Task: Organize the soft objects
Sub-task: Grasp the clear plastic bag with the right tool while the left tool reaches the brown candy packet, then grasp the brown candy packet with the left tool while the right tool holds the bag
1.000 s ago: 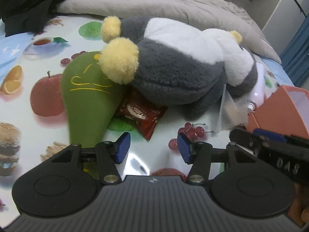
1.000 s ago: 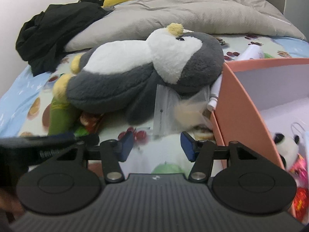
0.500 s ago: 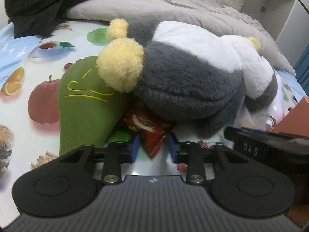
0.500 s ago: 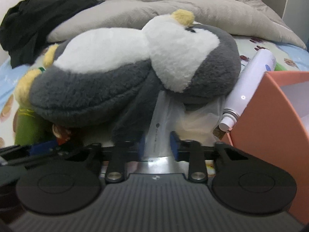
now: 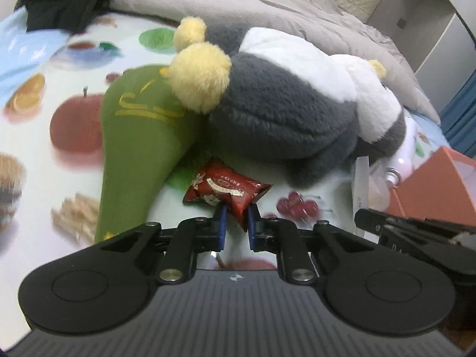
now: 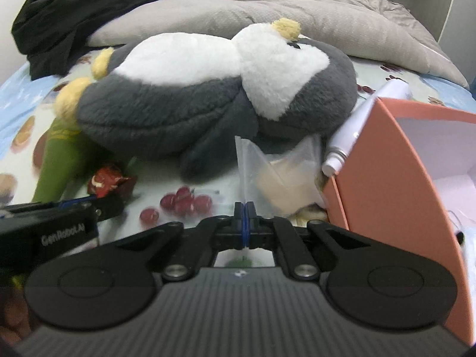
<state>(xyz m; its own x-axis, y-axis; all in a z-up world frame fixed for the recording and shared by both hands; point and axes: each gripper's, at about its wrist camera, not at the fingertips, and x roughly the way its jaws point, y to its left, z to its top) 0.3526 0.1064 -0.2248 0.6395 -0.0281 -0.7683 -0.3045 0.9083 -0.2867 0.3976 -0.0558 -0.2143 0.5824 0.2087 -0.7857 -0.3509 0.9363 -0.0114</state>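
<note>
A grey and white penguin plush [image 5: 285, 101] [image 6: 214, 95] lies on the fruit-print bedsheet [image 5: 68, 136]. A green plush [image 5: 139, 148] [image 6: 59, 154] lies to its left, partly under its yellow feet. My left gripper [image 5: 236, 223] is shut on the corner of a red snack packet [image 5: 226, 190], which also shows in the right wrist view [image 6: 110, 181]. My right gripper [image 6: 244, 214] is shut on the edge of a clear plastic bag [image 6: 276, 178] that lies in front of the penguin.
An open orange box [image 6: 386, 184] [image 5: 437, 184] stands at the right, with small toys inside. A white bottle [image 6: 360, 131] leans between box and penguin. A grey duvet [image 6: 267, 15] and black clothes [image 6: 74, 15] lie behind.
Both grippers have closed from open, the left on the red packet and the right on the clear bag. Both have pulled back a little, and the packet has slid out from under the penguin.
</note>
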